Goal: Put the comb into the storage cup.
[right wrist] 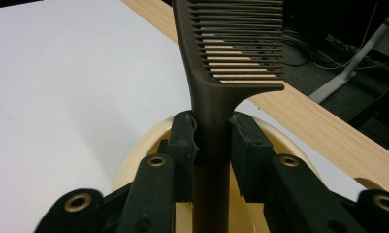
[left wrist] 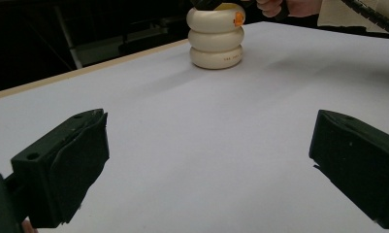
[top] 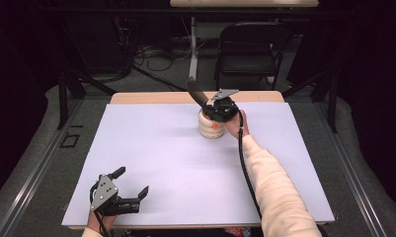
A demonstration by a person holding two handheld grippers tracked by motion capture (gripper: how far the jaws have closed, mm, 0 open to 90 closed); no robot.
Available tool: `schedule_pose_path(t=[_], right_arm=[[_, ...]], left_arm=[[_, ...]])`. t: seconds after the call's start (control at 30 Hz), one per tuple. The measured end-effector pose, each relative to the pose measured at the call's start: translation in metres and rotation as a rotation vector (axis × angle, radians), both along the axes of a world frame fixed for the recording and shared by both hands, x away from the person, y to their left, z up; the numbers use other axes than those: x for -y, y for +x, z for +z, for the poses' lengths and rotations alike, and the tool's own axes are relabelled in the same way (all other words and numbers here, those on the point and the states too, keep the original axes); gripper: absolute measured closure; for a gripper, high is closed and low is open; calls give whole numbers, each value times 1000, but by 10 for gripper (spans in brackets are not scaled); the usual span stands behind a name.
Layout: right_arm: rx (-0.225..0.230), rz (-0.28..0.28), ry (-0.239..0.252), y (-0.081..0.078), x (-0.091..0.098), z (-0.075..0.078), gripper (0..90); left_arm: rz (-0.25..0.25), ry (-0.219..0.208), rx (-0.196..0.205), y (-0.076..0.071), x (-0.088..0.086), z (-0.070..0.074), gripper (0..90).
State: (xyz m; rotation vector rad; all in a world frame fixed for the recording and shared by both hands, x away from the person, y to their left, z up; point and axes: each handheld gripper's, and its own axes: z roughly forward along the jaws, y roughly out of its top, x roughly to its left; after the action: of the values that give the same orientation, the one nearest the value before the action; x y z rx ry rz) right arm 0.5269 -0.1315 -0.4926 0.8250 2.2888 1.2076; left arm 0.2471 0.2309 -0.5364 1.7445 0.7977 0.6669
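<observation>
Comb (right wrist: 216, 82) clamped by its handle in the right hand-held gripper (top: 220, 109), teeth up, directly over the cream ribbed holder (top: 211, 126) at the desk's (top: 161, 148) far edge. Left hand-held gripper (top: 131, 183) sits at the near left corner, jaws wide apart, gripping nothing.

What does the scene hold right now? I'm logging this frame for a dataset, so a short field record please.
surface: white table with a wooden far edge
container: cream ribbed holder, upright near the far edge, with an orange mark
tool: dark comb, teeth end up
right claw: shut on the comb's handle, directly above the holder's mouth
left claw: open, holding nothing, at the near left of the table
beyond the table: black folding chair, floor cables
</observation>
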Motion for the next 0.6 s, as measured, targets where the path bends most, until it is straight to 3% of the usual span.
schedule_pose_path(t=[0.47,0.6], right_arm=[[-12,-14,-5,0,1,0,711],[-34,-28,5,-2,3,4,481]], left_arm=[[-5,4,-2,0,0,0,7],[-5,3,-1,0,0,0,7]])
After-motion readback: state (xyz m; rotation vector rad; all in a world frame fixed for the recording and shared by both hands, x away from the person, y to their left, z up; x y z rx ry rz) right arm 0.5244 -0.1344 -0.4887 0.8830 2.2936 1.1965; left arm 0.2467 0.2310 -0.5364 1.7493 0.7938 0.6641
